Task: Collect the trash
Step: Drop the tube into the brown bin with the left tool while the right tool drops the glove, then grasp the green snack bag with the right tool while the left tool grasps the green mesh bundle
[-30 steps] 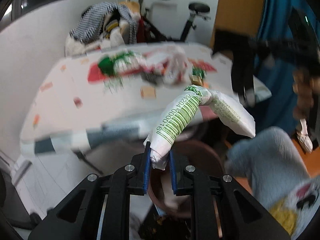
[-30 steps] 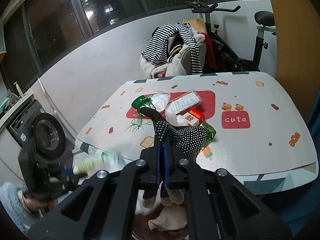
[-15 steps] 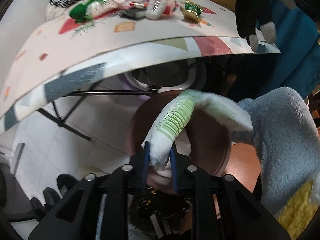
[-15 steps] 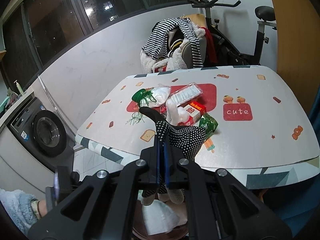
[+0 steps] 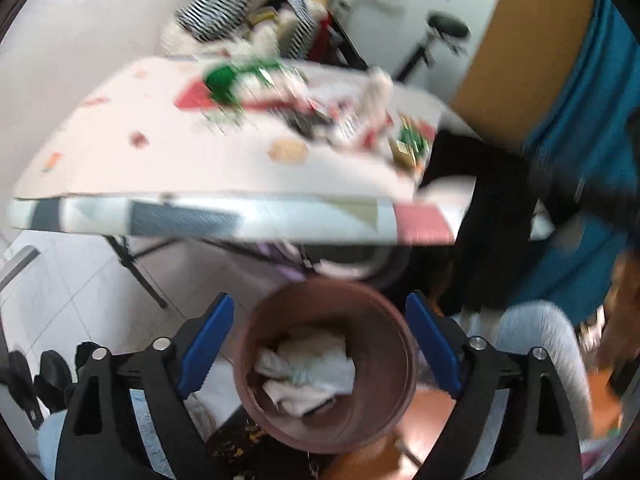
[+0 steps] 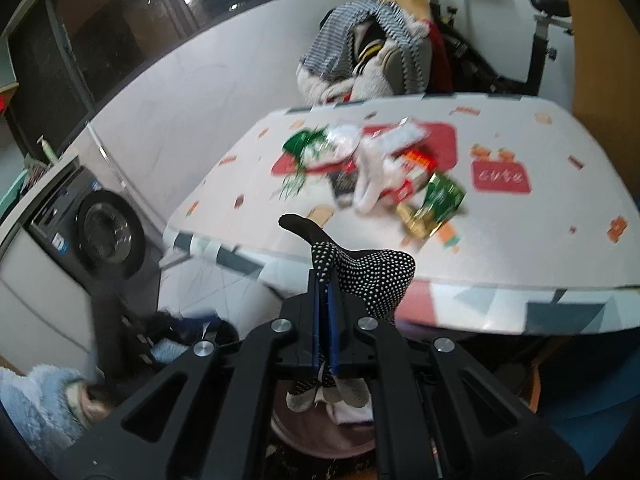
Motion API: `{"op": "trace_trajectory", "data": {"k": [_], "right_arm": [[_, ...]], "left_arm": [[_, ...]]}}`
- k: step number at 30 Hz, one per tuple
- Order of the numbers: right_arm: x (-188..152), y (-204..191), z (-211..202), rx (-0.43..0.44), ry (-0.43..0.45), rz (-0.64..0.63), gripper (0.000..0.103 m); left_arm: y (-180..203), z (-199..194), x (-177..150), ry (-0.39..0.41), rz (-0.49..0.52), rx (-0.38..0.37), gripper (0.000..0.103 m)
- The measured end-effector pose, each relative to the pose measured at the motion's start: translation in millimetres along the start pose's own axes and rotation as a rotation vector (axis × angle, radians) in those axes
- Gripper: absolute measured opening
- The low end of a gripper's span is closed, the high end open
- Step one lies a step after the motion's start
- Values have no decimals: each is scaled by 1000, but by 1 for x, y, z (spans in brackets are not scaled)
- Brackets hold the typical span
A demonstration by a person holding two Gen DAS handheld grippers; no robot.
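Observation:
My left gripper (image 5: pixel 320 304) hangs over a brown bin (image 5: pixel 396 396) on the floor. Its jaws are opening wide and nothing is between them. A crumpled white wrapper (image 5: pixel 304 372) lies inside the bin. My right gripper (image 6: pixel 326 280) is shut on a black sock with white dots (image 6: pixel 372 276), which dangles over the bin (image 6: pixel 292 436); that sock shows as a dark blur (image 5: pixel 496 240) in the left wrist view. On the patterned table (image 6: pixel 520 248) lie more pieces of trash: a green foil packet (image 6: pixel 442 196), a white crumpled piece (image 6: pixel 372 176) and a green bunch (image 6: pixel 304 144).
The table's edge (image 5: pixel 224 216) overhangs the bin, with its folding legs (image 5: pixel 136 272) to the left. A washing machine (image 6: pixel 100 232) stands at the left, and a chair piled with clothes (image 6: pixel 368 52) and an exercise bike (image 6: pixel 536 40) behind the table. A fluffy blue sleeve (image 5: pixel 536 344) is beside the bin.
The left jaws have let go of the white and green wrapper, which now lies in the bin, and stand wide. The right gripper has sunk lower with the sock.

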State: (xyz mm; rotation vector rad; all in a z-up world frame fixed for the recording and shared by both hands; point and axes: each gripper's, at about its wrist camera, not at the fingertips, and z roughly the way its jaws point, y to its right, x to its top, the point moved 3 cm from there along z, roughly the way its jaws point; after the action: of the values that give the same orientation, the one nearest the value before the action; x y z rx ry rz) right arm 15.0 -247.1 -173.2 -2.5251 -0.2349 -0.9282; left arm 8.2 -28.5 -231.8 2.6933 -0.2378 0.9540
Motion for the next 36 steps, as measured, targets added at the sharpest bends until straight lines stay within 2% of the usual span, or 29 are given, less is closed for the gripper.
{"op": "trace_trajectory", "data": {"k": [3, 7, 10, 16, 20, 23, 24, 25, 26, 28, 31, 36], "right_arm": [[-17, -5, 16, 18, -65, 9, 8], [-35, -12, 35, 30, -137, 7, 8], [-44, -15, 51, 20, -199, 7, 8], [-54, -24, 69, -4, -272, -37, 9], [-55, -29, 76, -20, -285, -59, 15], [-57, -31, 78, -30, -294, -80, 37], [-57, -31, 78, -37, -292, -88, 62], [-56, -32, 77, -52, -280, -101, 77], [-56, -32, 77, -61, -275, -111, 79], [-55, -30, 77, -87, -271, -118, 93], [-51, -22, 76, -124, -258, -113, 97], [-42, -1, 70, -184, -214, -81, 97]], "left_arm": [[-6, -26, 10, 96, -3, 71, 91], [-18, -45, 15, 155, -1, 147, 91], [-27, -53, 16, 195, -27, 171, 91], [-35, -55, 9, 196, -28, 201, 91], [-39, -50, 3, 180, -41, 203, 91], [-43, -49, 1, 181, -50, 200, 91], [-44, -49, 1, 183, -51, 204, 91], [-45, -49, 0, 184, -53, 206, 91], [-46, -49, 0, 185, -56, 205, 91], [-48, -48, 0, 183, -62, 204, 91], [-50, -48, -1, 181, -69, 203, 91], [-53, -47, 0, 183, -72, 200, 91]]}}
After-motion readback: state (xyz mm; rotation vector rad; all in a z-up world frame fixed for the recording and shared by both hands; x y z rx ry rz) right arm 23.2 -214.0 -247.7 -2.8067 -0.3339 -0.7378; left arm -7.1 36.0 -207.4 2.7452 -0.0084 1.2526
